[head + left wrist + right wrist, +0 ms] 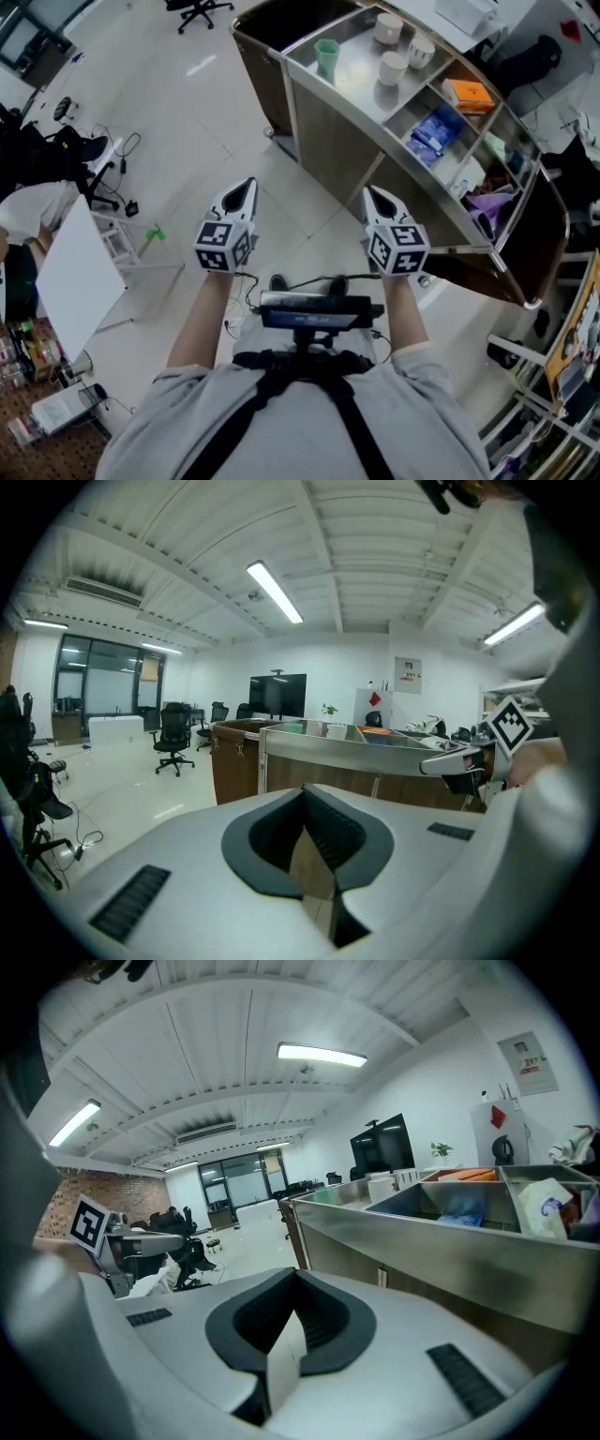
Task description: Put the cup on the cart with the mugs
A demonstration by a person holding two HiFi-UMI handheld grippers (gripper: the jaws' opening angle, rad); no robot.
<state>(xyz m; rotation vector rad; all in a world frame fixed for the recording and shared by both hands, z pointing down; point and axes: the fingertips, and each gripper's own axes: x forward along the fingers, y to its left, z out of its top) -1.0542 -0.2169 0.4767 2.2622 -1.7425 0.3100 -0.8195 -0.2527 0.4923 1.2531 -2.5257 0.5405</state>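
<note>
Office floor (187,103), cart (349,131) ahead, left gripper (246,187) and right gripper (373,193) outstretched, closed

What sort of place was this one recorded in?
Likely an open-plan office or lab: swivel office chairs on a bare floor, a wall-mounted screen, and a steel-topped cart holding mugs.

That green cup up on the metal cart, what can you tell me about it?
The green cup is a translucent tumbler, plastic by its look, with no handle visible. It stands upright, mouth up, at the left end of the cart, on its steel top shelf, apart from the three white mugs on the same shelf. Nothing but the shelf touches it.
</note>
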